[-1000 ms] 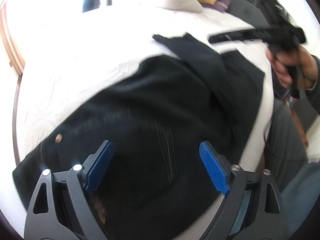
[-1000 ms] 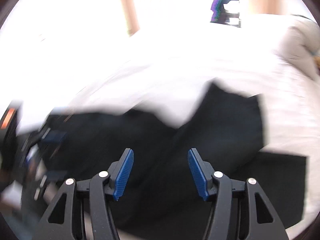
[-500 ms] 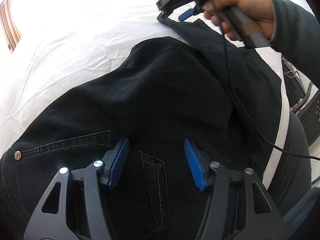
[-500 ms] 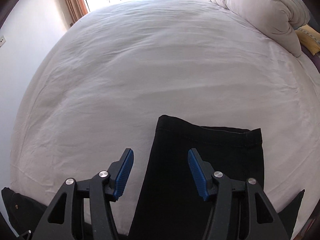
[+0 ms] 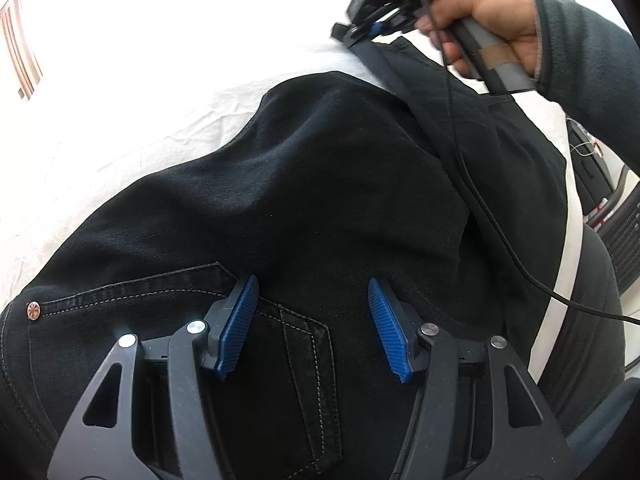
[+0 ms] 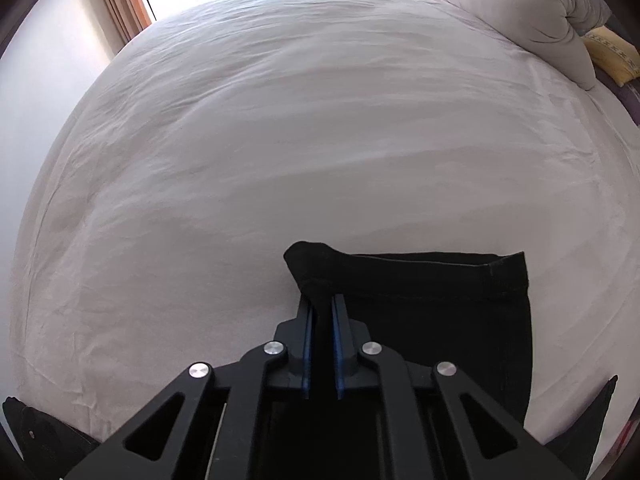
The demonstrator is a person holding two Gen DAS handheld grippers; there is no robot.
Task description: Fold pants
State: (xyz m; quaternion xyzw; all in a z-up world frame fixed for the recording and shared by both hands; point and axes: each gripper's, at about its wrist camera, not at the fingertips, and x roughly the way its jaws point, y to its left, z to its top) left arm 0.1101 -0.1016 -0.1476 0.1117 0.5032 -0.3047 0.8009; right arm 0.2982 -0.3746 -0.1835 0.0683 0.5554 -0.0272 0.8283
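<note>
White-sheeted bed: black jeans spread along its near edge. Right gripper closing, pinching a leg-hem corner, probably to fold it over. Left gripper apart above the back pocket, seemingly anchoring.

both wrist views steep, close over bed; left at waist, right at hem; share pants.

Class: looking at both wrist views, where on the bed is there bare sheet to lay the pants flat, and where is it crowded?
Free: the sheet between the hem, the window and the duvet. Crowded: the near edge, where the pants lie under the left gripper and the right gripper pinches the hem.
</note>
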